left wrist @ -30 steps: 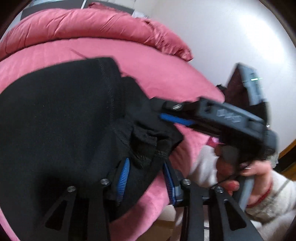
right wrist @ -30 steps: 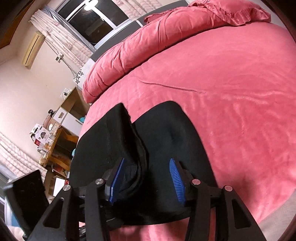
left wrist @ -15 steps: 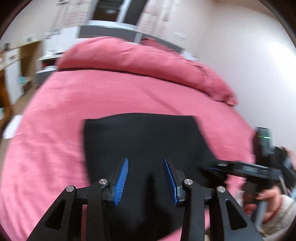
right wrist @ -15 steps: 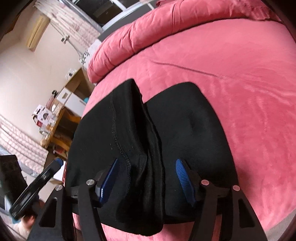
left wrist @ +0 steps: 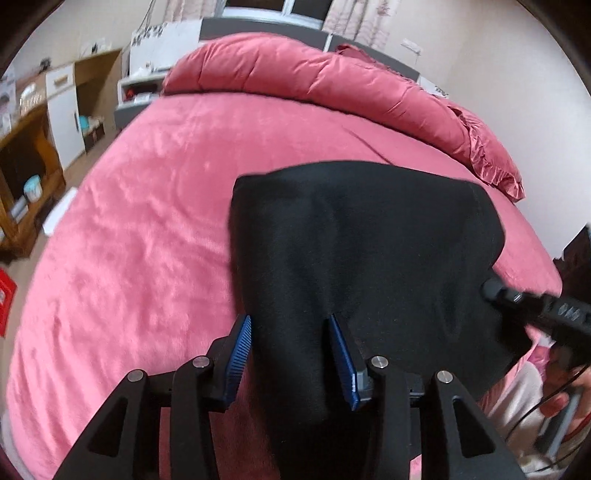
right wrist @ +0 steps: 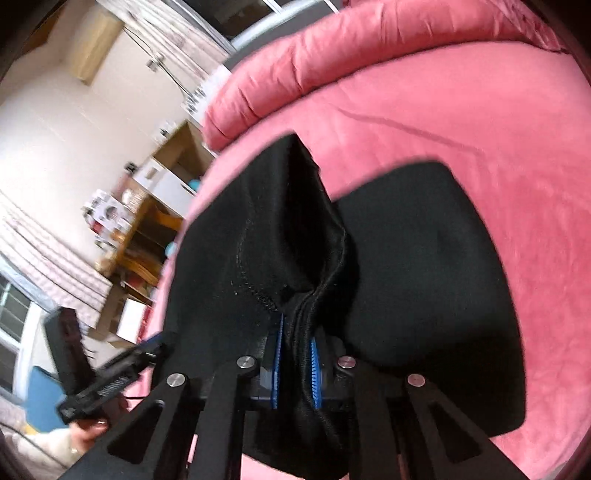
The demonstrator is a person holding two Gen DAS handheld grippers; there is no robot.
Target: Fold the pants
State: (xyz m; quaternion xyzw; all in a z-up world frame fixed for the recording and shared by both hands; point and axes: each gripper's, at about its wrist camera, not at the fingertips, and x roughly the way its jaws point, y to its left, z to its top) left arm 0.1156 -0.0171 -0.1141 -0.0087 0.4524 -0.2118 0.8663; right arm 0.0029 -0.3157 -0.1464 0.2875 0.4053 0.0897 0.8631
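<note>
Right gripper: blue pads clenched on a bunched, stitched edge of the black pants, several layers pinched together. Left gripper: pads spread apart, released, cloth lying under and between them but not pinched.

Pants lie folded on the near part of the pink bed, near edge hanging just past the mattress side.

Risks, as I judge them:
- One-sided grip. If the right hand lifts or pulls alone, the loose left side may drag and the fold skew.
- Thick wad in the pads; a layer could slip out and the stack open.
- Plush cover looks grippy; sliding the cloth may wrinkle the bottom layer.
- Overhanging edge could slide off the bed if tugged toward the person.

Farther: rolled pink duvet along the head of the bed, grey headboard behind. Wooden shelves and white cabinet to the left, curtained window at back.
</note>
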